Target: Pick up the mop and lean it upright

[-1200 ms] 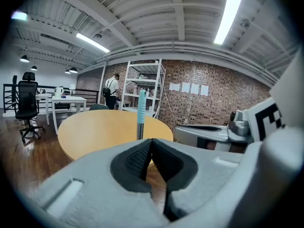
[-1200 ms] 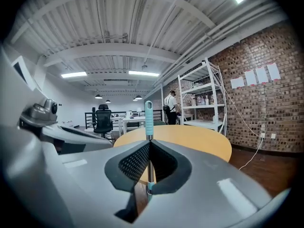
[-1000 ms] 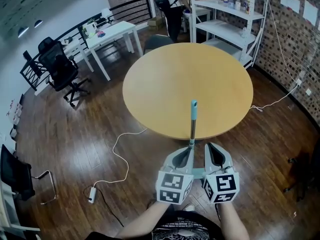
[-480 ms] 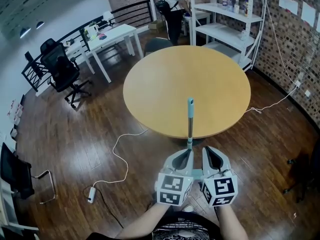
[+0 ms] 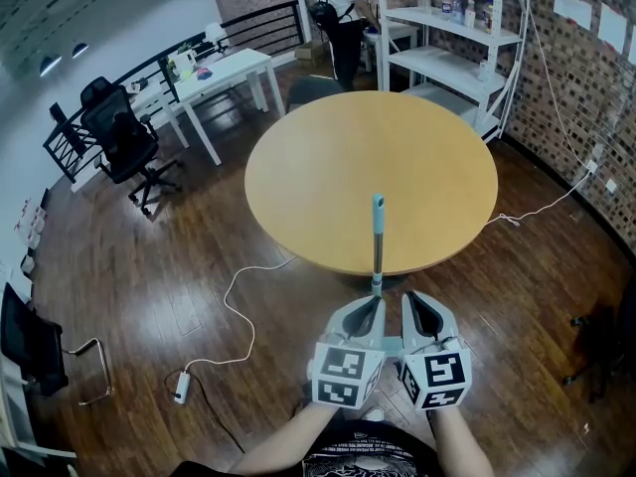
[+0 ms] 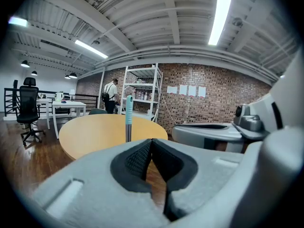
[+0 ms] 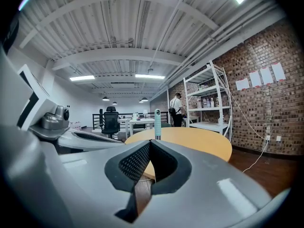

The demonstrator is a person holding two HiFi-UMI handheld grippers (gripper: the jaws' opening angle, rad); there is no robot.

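A round wooden table [image 5: 328, 167] fills the middle of a loft-style workroom with a dark plank floor [image 5: 129, 276] and a brick wall [image 5: 586, 97] on the right. One white shelving unit [image 5: 447, 58] stands against that wall. One white desk [image 5: 224, 68] sits at the far left beside a black railing [image 5: 258, 18]. A person [image 5: 338, 8] stands at the back, between desk and shelves. Three chairs are in view: a black office chair [image 5: 124, 137] by the desk, a grey chair [image 5: 313, 84] behind the table, and a dark chair [image 5: 30, 346] at the left edge. Two white cables cross the floor. One cable [image 5: 238, 306] runs from under the table to a power strip [image 5: 182, 387], and a second cable [image 5: 542, 205] trails towards the brick wall. At the table's near edge the mop handle [image 5: 379, 246] stands upright, topped by a teal cap [image 5: 379, 203]; whether it touches the table cannot be made out. The left gripper [image 6: 152, 140] and right gripper [image 7: 149, 142] are held side by side just short of the handle, low down. Each has its jaws clenched together on nothing, and the handle rises just past their tips.
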